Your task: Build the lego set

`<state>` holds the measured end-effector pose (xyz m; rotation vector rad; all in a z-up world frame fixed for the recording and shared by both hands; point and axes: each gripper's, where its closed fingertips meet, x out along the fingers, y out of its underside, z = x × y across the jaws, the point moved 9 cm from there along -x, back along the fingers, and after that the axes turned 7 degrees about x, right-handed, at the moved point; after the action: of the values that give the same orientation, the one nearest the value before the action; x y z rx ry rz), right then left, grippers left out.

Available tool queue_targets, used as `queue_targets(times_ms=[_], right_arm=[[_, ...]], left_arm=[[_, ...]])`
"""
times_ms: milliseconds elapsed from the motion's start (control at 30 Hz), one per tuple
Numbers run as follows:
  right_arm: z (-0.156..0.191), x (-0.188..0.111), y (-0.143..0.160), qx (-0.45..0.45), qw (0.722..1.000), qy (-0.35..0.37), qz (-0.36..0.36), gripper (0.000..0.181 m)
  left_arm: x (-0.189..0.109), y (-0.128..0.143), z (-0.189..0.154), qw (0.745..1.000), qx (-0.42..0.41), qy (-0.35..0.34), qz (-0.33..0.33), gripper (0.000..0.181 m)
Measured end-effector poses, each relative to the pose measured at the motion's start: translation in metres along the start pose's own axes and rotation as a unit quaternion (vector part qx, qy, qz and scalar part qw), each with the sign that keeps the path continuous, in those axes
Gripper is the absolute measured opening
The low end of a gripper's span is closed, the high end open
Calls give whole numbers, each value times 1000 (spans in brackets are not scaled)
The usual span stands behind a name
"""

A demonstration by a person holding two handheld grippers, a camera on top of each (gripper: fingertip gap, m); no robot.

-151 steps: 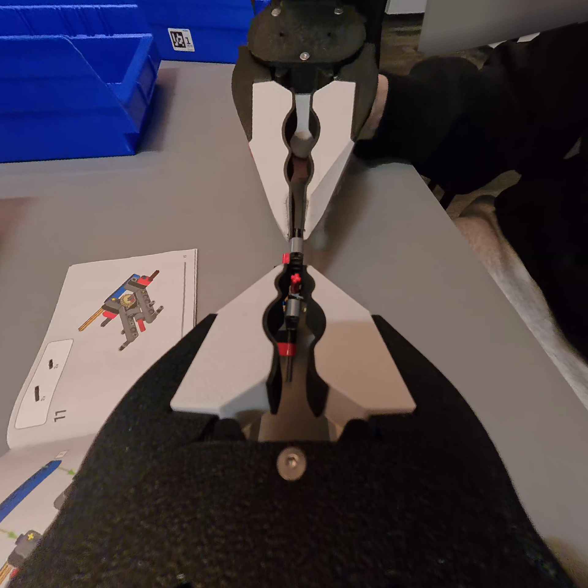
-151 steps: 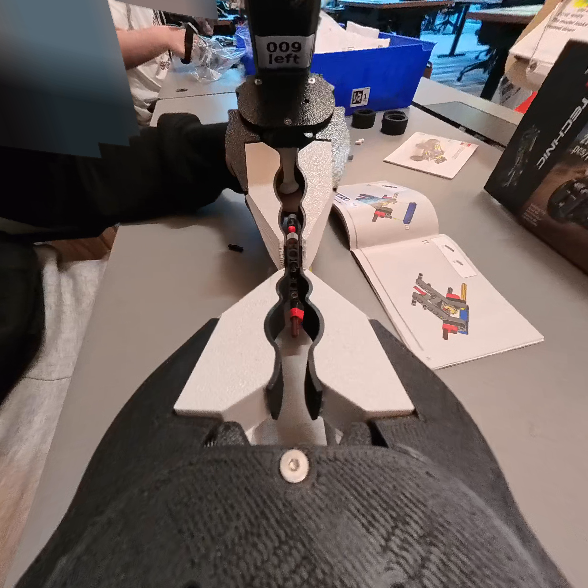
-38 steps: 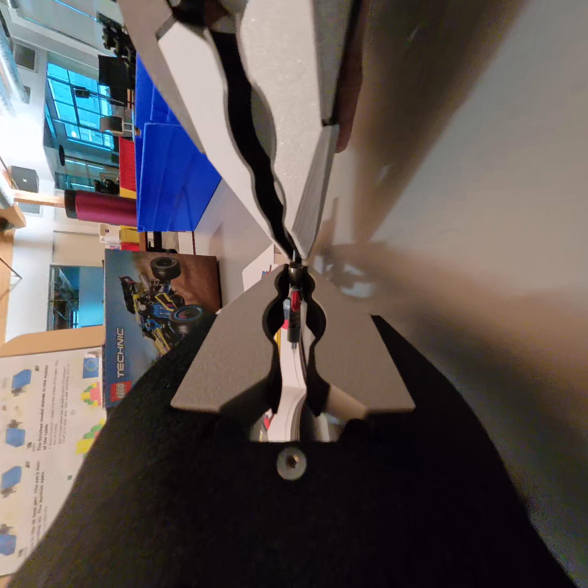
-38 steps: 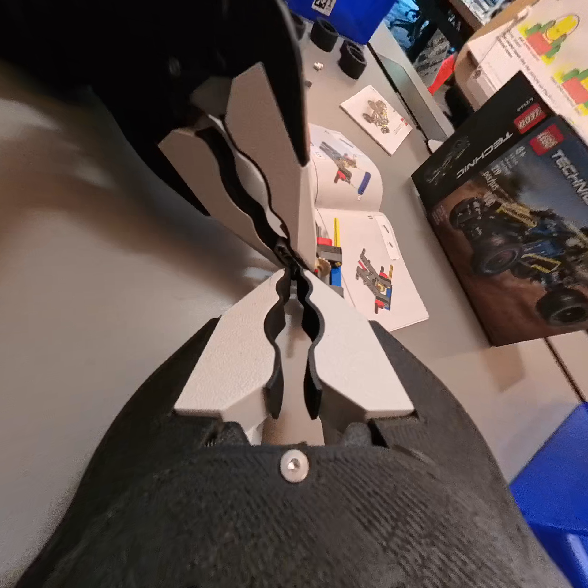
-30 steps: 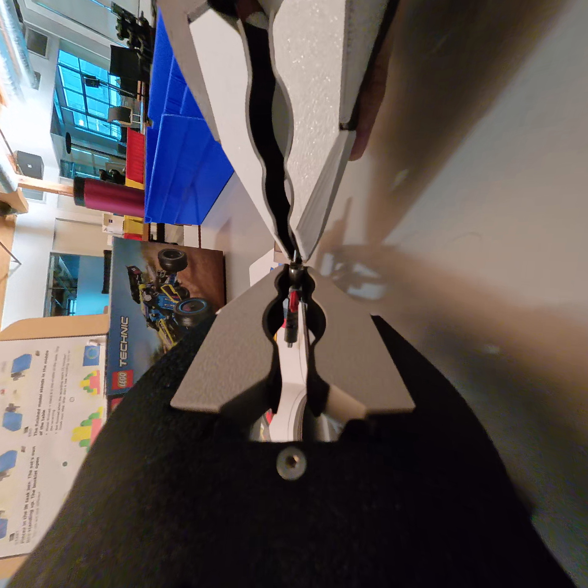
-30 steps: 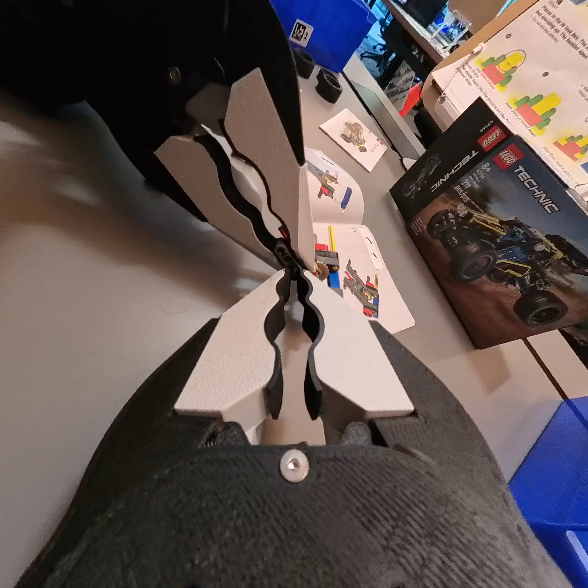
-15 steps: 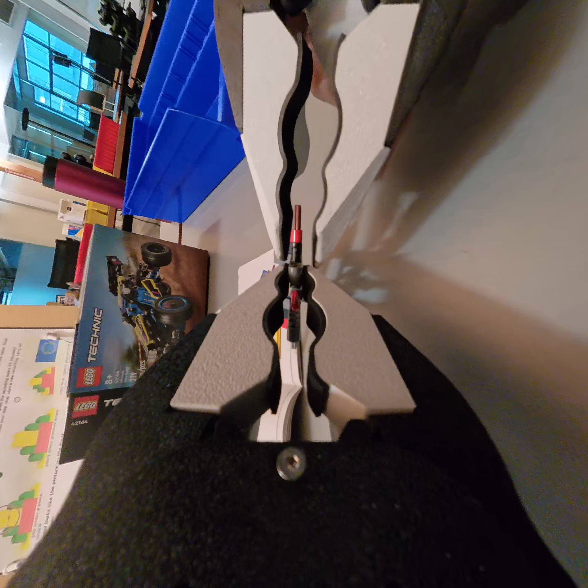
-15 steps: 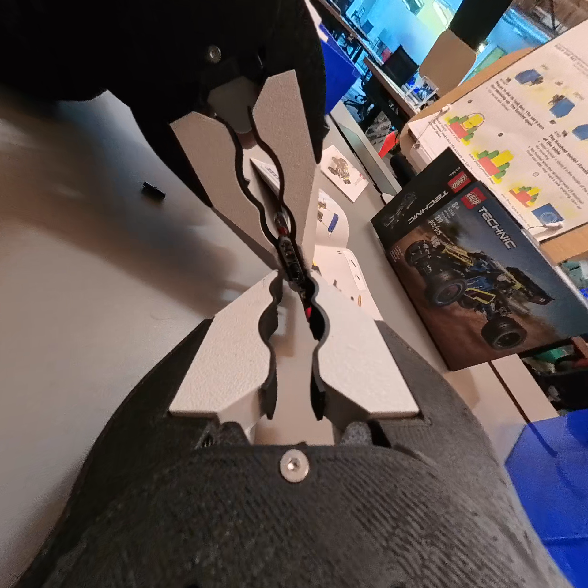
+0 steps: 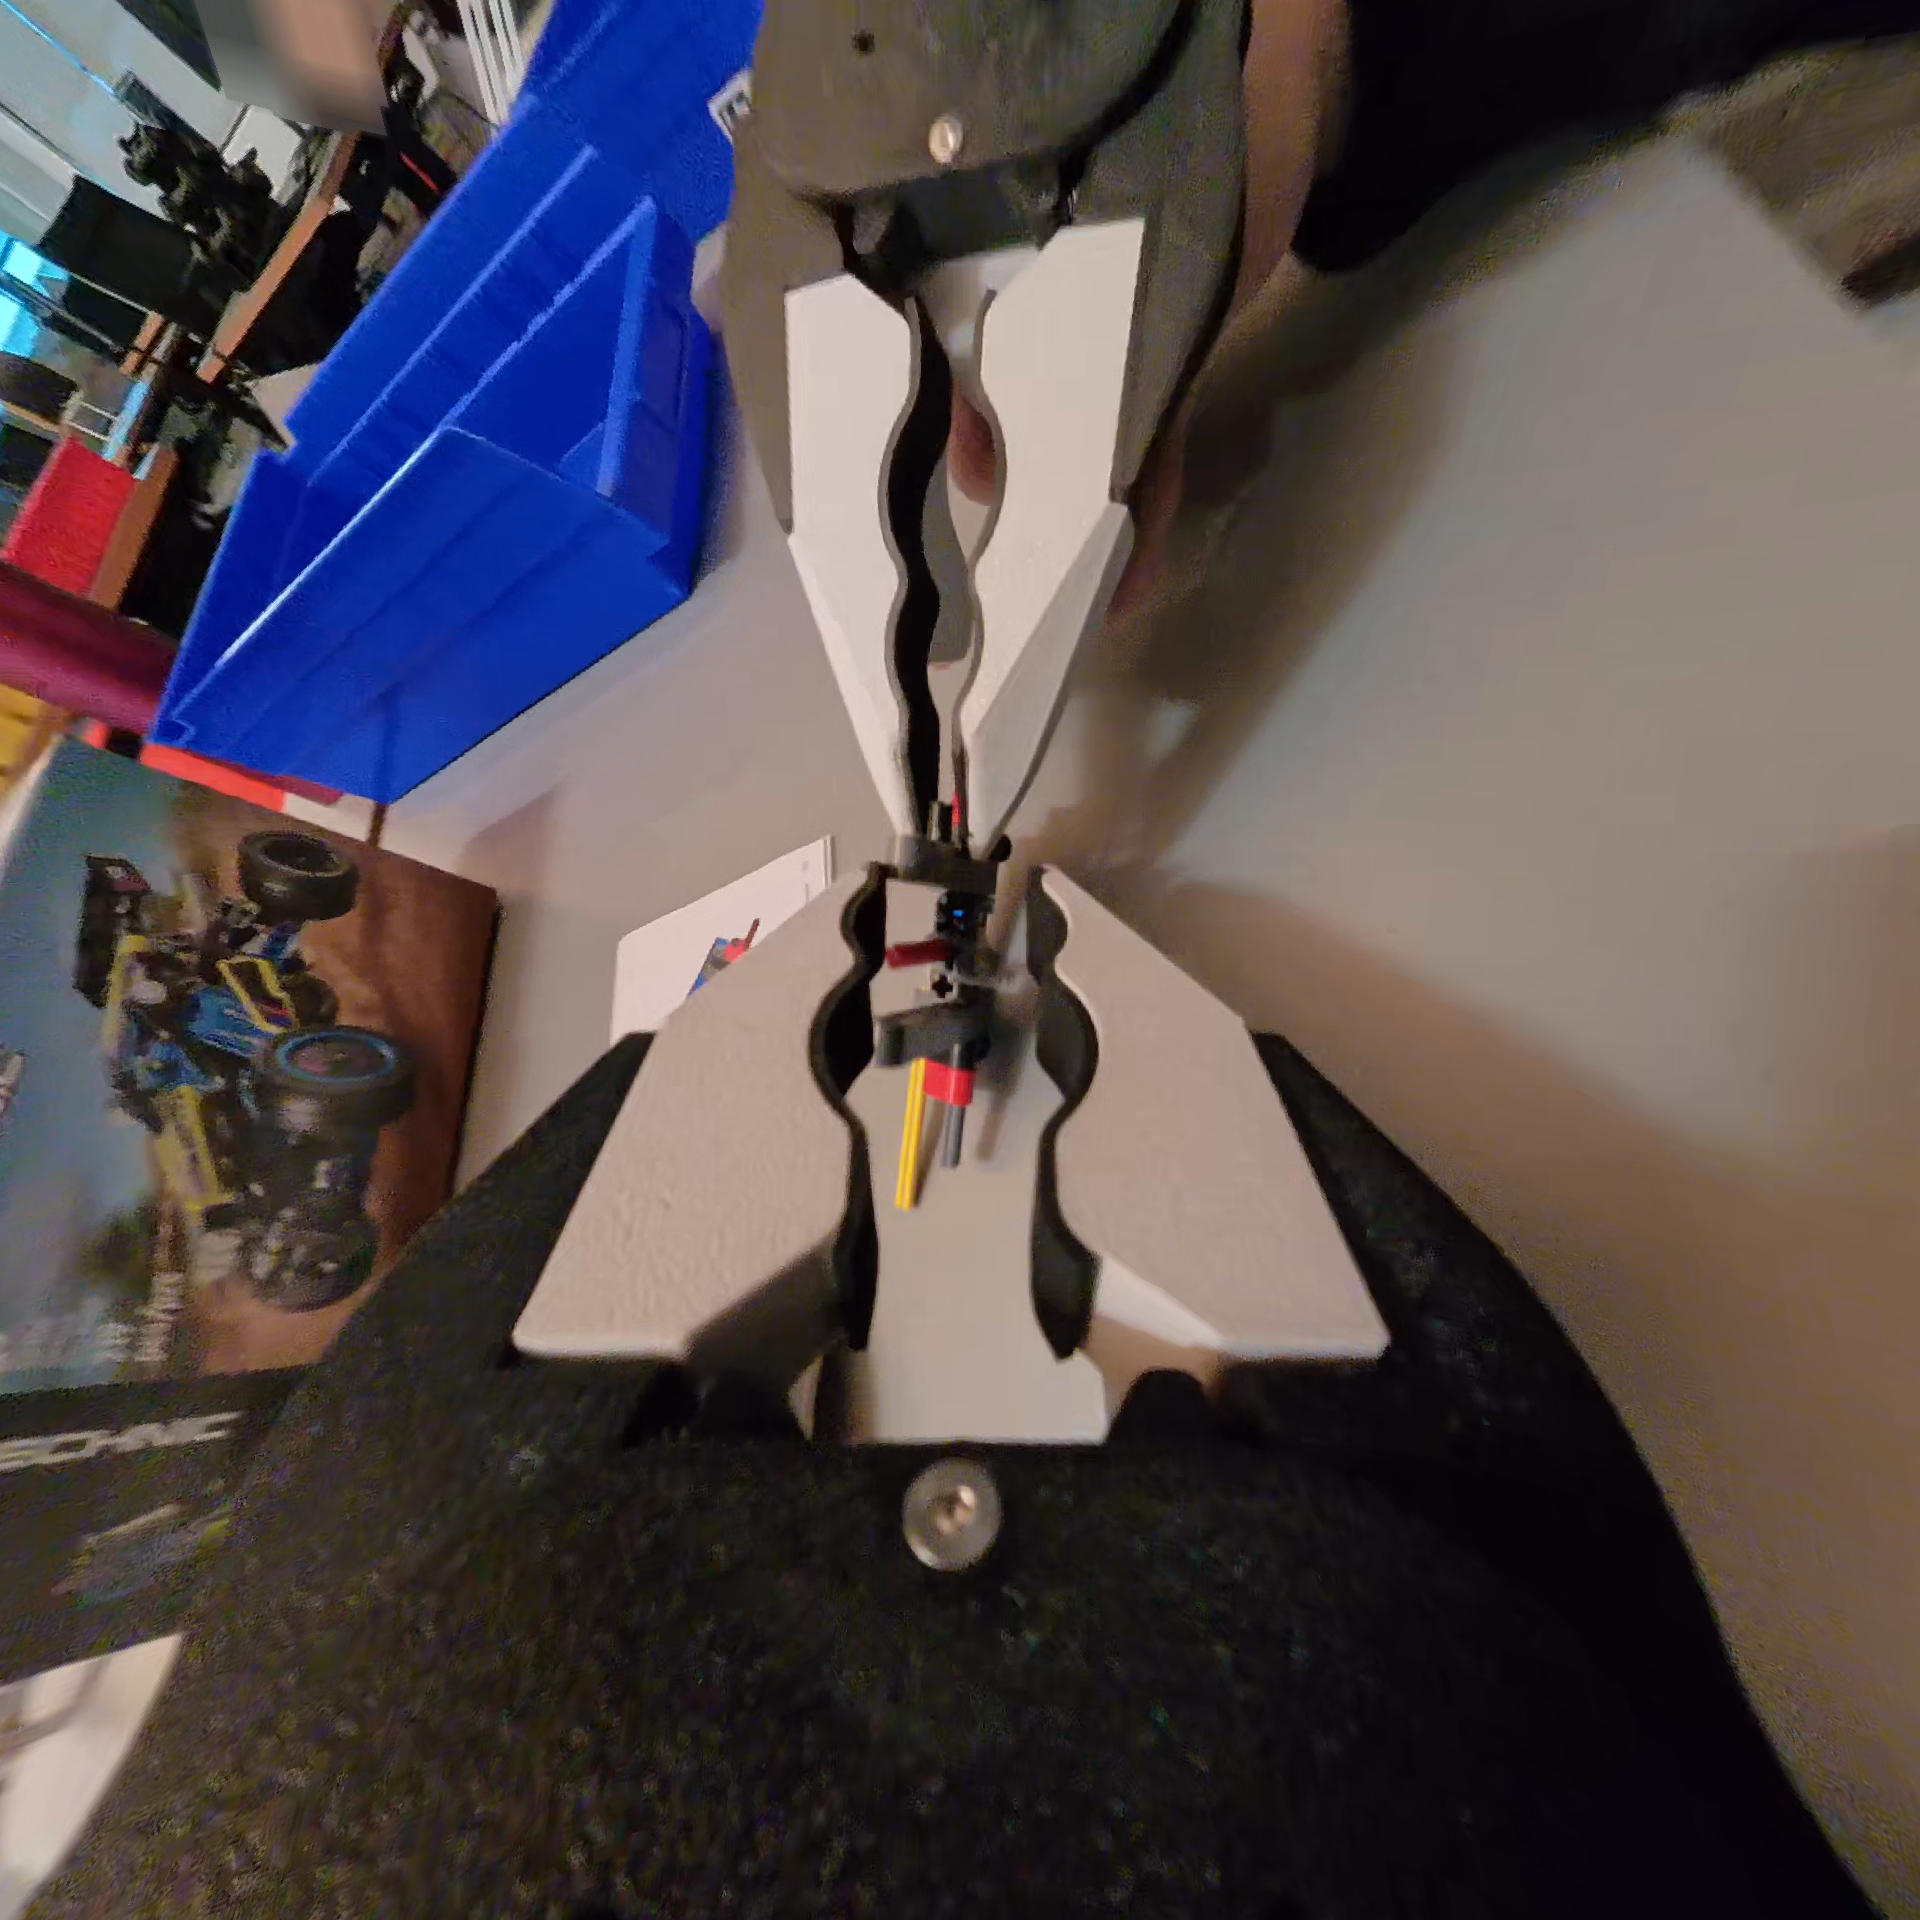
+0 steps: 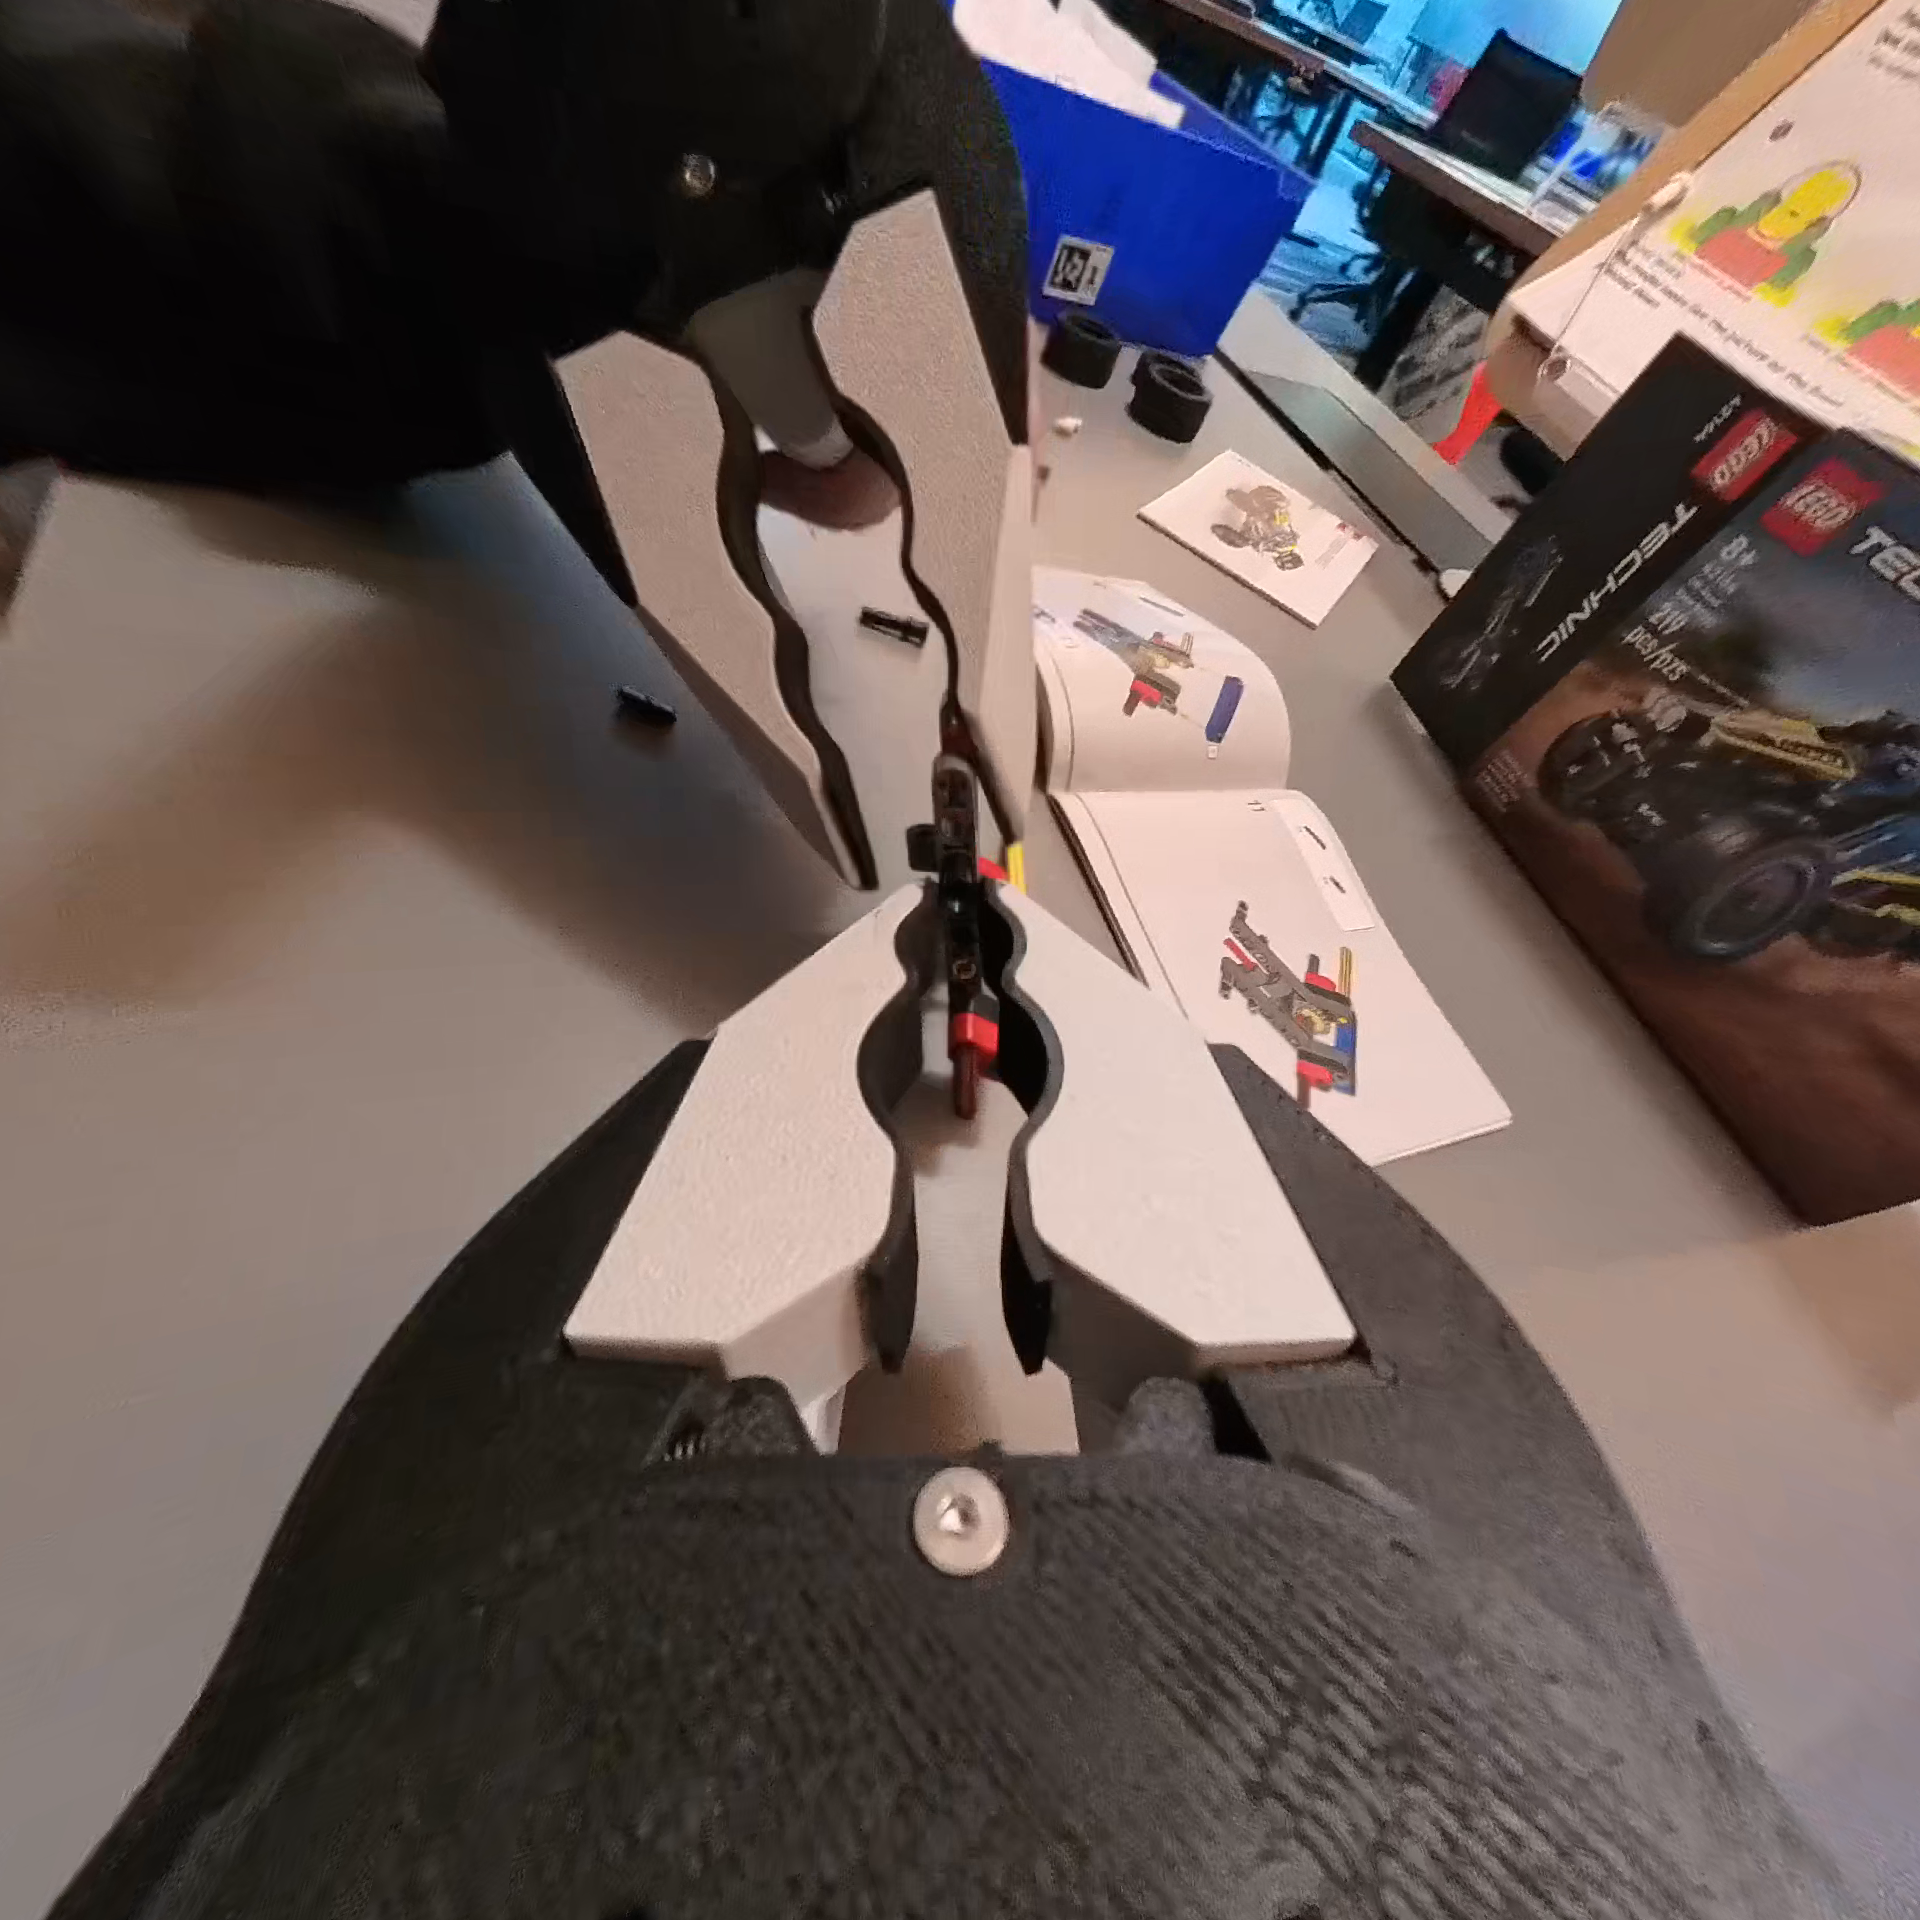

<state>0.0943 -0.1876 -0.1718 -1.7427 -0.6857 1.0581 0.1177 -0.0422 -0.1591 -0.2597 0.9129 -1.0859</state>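
Observation:
The small lego assembly is a dark beam with red bushes, a yellow axle and a grey axle. It hangs above the grey table between the two grippers, which face each other tip to tip. My right gripper is shut on the black beam end of the assembly, and its red-bushed axle points back between the fingers. My left gripper is open, its fingers apart on either side of the assembly. In the right wrist view the left gripper stands open opposite. In the left wrist view the right gripper pinches the assembly's far end.
An open instruction booklet lies right of the grippers, with a small leaflet behind it. The lego box stands at the right. Blue bins, two black tyres and loose black pins are on the table.
My left gripper has opened and let go of the assembly. My right gripper has shut on it. Both views have rolled back towards level.

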Motion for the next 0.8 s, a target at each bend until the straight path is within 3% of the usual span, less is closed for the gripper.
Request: queue_targets(times_ms=[33,200,467,567,700,800], right_arm=[[-1,-1,0,22,1000,-9,2,4],[-6,-2,0,94,995,-30,12,5],[-18,-6,8,163,985,-38,42,5],[-21,-6,8,167,985,-26,43,7],[-21,-2,10,162,984,-27,61,5],[-18,0,14,175,979,-48,91,3]], left_arm=[[-5,1,1,1000,-19,7,-17,24],[-21,11,4,990,-113,36,-77,25],[-56,41,9,971,-230,6,-59,30],[-65,45,-4,959,-276,34,-60,30],[-71,48,-38,950,-289,108,48,29],[-70,46,-56,950,-272,82,131,29]])
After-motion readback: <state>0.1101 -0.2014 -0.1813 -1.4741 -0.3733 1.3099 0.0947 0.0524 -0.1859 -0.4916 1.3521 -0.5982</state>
